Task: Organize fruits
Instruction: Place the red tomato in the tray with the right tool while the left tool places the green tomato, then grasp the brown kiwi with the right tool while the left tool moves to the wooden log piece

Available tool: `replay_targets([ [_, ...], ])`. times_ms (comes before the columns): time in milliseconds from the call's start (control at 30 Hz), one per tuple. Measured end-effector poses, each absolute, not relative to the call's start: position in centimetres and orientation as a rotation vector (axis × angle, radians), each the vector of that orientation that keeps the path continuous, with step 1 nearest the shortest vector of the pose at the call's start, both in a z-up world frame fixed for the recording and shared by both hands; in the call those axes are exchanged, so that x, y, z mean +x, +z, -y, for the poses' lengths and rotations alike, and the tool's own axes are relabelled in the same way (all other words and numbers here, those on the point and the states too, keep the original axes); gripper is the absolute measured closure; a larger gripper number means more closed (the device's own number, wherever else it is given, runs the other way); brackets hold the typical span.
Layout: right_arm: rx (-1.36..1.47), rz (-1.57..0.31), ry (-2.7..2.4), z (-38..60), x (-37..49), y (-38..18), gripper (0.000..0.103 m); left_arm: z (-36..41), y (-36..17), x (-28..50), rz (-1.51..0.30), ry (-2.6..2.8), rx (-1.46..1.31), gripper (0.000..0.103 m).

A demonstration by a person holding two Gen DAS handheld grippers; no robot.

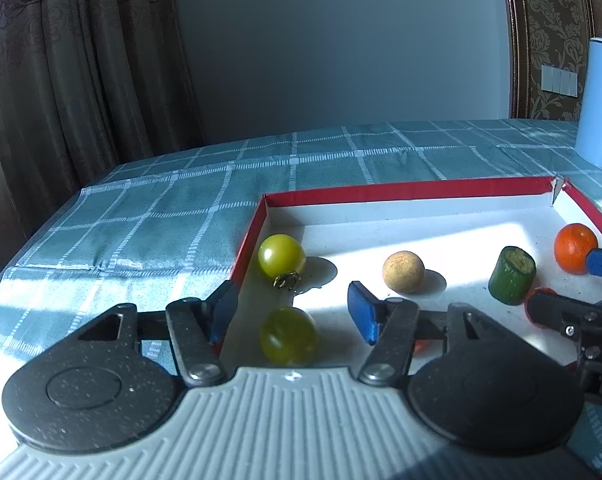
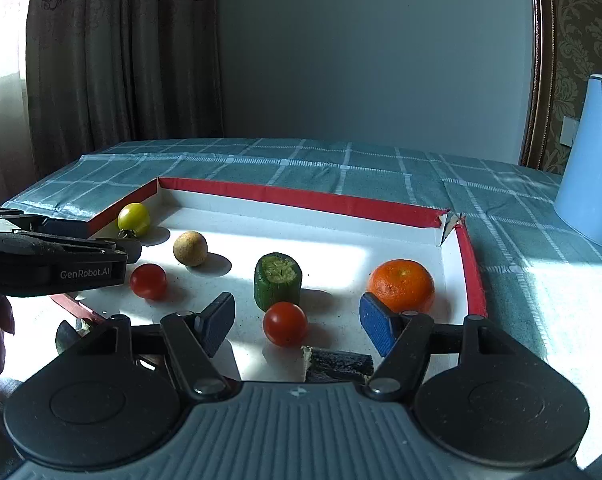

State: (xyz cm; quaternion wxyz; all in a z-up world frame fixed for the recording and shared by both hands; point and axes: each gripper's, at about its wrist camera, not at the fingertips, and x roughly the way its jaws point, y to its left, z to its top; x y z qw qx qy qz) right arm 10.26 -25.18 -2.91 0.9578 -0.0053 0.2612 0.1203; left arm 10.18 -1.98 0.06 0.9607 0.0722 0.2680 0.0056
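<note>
Left gripper [image 1: 293, 314]: spread, straddling the tray wall [image 1: 243, 256] (green tomato [image 1: 288, 335] between fingers).
Right gripper [image 2: 299, 322]: spread around red tomato [image 2: 285, 323]; orange [image 2: 401, 285] beside.

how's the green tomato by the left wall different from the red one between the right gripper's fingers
The green tomato is yellow-green; the red tomato is deep red. The green one sits far back against the tray's left wall with a dried stem showing; the red one lies near the front, no stem visible. Both are small, round and glossy.
</note>
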Motion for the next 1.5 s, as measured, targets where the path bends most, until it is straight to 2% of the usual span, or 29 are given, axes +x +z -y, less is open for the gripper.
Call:
replay_targets([
  [200, -0.002, -0.544, 0.240, 25.3, 10.1, -3.1, 0.034, 2.3, 0.3, 9.5, -0.507, 0.018, 0.173, 0.029],
  [433, 0.041, -0.550, 0.230, 26.0, 9.9, -3.2, 0.034, 2.2, 0.4, 9.0, -0.488, 0.026, 0.176, 0.029],
  [567, 0.054, -0.554, 0.234, 26.1, 9.8, -3.3, 0.034, 2.1, 0.5, 8.8, -0.470, 0.036, 0.172, 0.024],
  [633, 0.066, -0.553, 0.233, 26.3, 9.7, -3.3, 0.034, 2.2, 0.5, 8.7, -0.461, 0.044, 0.182, 0.017],
  [833, 0.105, -0.534, 0.245, 27.0, 9.0, -3.0, 0.034, 2.0, 0.6, 7.7, -0.443, 0.054, 0.186, 0.012],
  [1200, 0.119, -0.557, 0.230, 27.2, 8.9, -3.4, 0.034, 1.0, 0.6, 5.9, -0.438, 0.055, 0.153, 0.009],
  [1367, 0.111, -0.548, 0.256, 26.8, 7.9, -3.3, 0.033, 0.0, 0.9, 4.9, -0.420, 0.084, 0.114, 0.001],
  [1500, 0.117, -0.516, 0.273, 26.6, 6.5, -3.0, 0.032, -0.8, 1.1, 4.9, -0.432, 0.092, 0.067, 0.001],
])
